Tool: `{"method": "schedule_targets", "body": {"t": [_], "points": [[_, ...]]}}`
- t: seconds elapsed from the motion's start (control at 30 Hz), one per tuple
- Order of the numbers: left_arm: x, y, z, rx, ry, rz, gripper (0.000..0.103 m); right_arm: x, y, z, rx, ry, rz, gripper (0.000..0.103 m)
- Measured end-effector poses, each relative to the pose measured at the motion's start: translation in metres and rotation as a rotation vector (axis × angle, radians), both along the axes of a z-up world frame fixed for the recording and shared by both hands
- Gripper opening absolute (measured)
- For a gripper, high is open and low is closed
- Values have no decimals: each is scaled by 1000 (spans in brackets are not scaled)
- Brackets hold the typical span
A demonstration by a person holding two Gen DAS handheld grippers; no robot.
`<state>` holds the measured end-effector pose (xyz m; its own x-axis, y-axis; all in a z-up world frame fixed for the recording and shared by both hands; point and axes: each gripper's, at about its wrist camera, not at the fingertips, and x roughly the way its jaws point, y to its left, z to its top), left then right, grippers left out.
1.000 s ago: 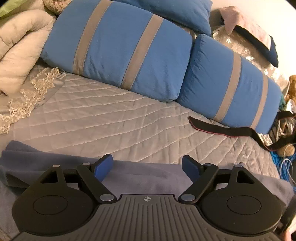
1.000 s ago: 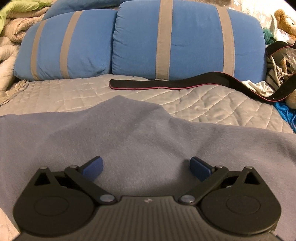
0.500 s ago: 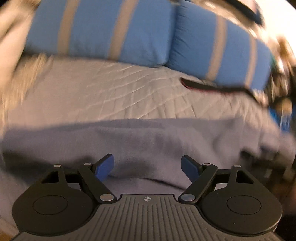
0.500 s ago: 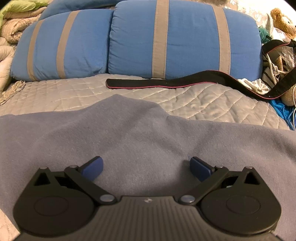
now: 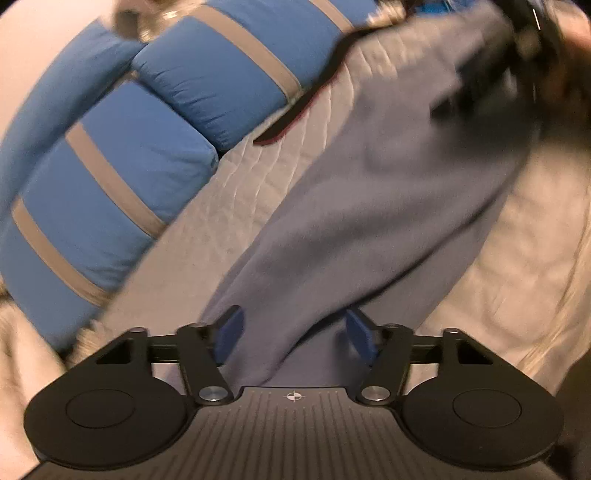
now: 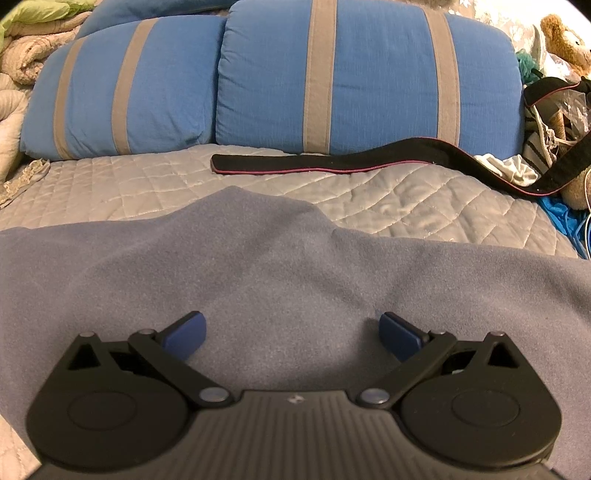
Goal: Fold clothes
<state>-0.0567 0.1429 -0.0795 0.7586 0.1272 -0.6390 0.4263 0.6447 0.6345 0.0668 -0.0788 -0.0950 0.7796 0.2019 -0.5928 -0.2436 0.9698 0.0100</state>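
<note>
A grey-blue fleece garment [image 6: 280, 273] lies spread across the quilted grey bedspread [image 6: 406, 206]. My right gripper [image 6: 291, 334] is open, its blue pads low over the fleece, one on each side of a flat stretch. In the left wrist view the picture is tilted and blurred. The same garment [image 5: 369, 206] runs as a long band from the far upper right down between the blue pads of my left gripper [image 5: 295, 334]. Its jaws are partly closed, with a bunched fold of fleece between them. Whether they pinch the cloth is unclear.
Two blue pillows with grey stripes [image 6: 332, 74] lean along the back of the bed. A black strap with a red edge [image 6: 332, 162] lies in front of them. Clutter and a stuffed toy [image 6: 565, 33] sit at the far right, beige blankets [image 6: 14, 74] at the left.
My left gripper has rolled hard and swung over the garment's left end, its jaws narrower, with fleece now between them. My right gripper has barely moved and stays open.
</note>
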Motion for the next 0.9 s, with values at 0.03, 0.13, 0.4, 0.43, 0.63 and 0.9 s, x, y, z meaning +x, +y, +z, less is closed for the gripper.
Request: {"method": "schedule_targets", "body": {"t": [0.03,0.13,0.4,0.43,0.63,0.9], "points": [[0,-2,-4,37,-4,-9,50,0,0,0,0,0,0,103],[-3,-8,-18,131,-18,-60,48,-1,0,-1,-2,-2,1,103],[-25,-21,-25,295,50,-161,3,-2,-1,-1,0,-4,3,103],[-29,-20,-21,293,52,-160,2,-2,-1,-1,0,-4,4,103],[-45,-13,-9,245,73,-128,2,-2,-2,-1,1,-5,6,103],[-43,-17,-29,297,134,-146,2,-2,-1,-1,-4,-7,4,103]]}}
